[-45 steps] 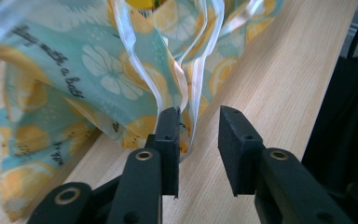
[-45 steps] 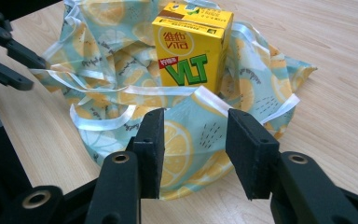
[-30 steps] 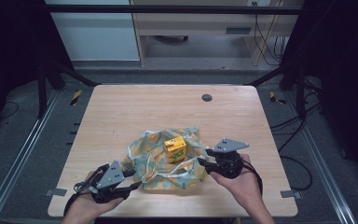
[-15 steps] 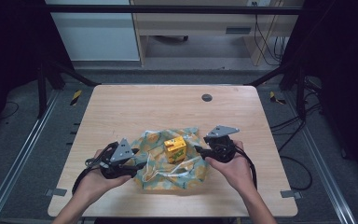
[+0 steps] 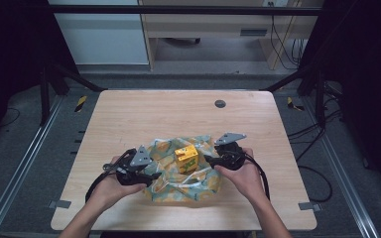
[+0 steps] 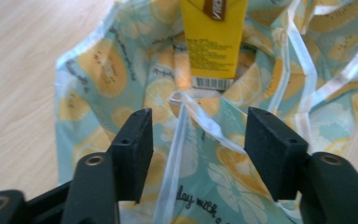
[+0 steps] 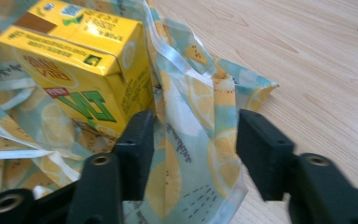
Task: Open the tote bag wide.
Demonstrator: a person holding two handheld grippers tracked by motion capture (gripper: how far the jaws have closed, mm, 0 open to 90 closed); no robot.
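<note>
Carton [image 5: 186, 158] on bag [image 5: 198, 183], between hand-held grippers

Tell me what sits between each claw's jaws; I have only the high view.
Observer: In the left gripper view, the left claw straddles a white ribbon handle of the bag. Its jaws are apart, have just been opening, and press nothing.
Operator: Now the right.
Observer: The right claw stands open around a raised fold of the bag and is not pinching it.
Operator: Report the carton.
Observer: In the right gripper view, the yellow carton sits close beside one jaw. I cannot tell whether they touch.
</note>
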